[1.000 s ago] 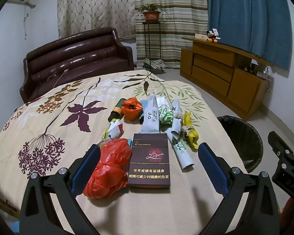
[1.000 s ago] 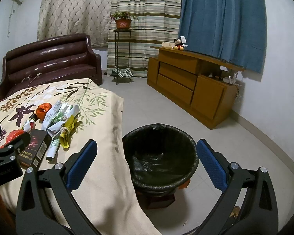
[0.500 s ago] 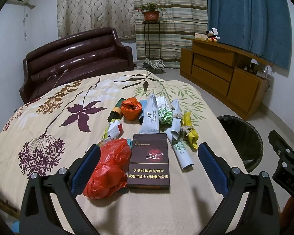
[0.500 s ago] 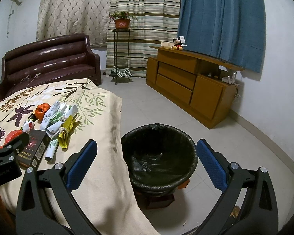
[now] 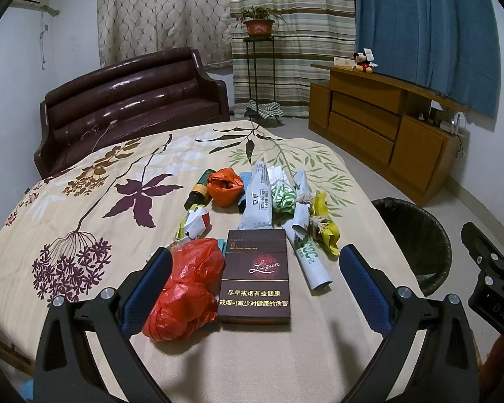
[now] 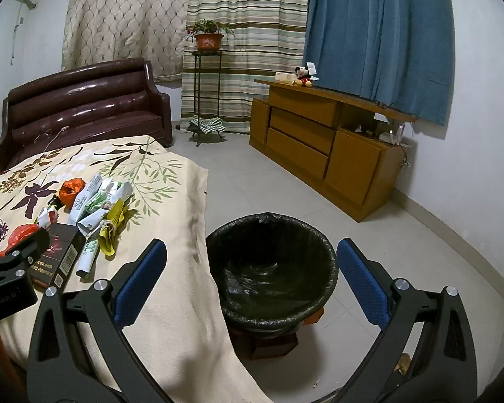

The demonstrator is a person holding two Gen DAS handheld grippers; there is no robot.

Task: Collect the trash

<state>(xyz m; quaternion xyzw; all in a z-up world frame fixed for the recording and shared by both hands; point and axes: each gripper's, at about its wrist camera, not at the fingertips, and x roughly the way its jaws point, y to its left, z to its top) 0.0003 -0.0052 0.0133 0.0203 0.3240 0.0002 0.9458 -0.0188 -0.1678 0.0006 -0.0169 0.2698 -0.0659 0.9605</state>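
left gripper [image 5: 252,268] jaws spread, astride cigarette box [image 5: 254,277] | right gripper [image 6: 252,268] jaws spread, empty

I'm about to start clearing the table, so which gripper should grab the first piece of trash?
Left. The left gripper is open right over the red plastic bag and cigarette carton; the right gripper faces the bin, not the trash.

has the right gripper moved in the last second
Yes, slightly. In the right wrist view the bin has slid a little left and up between the open right gripper fingers, so the gripper has shifted slightly right, still above the bin.
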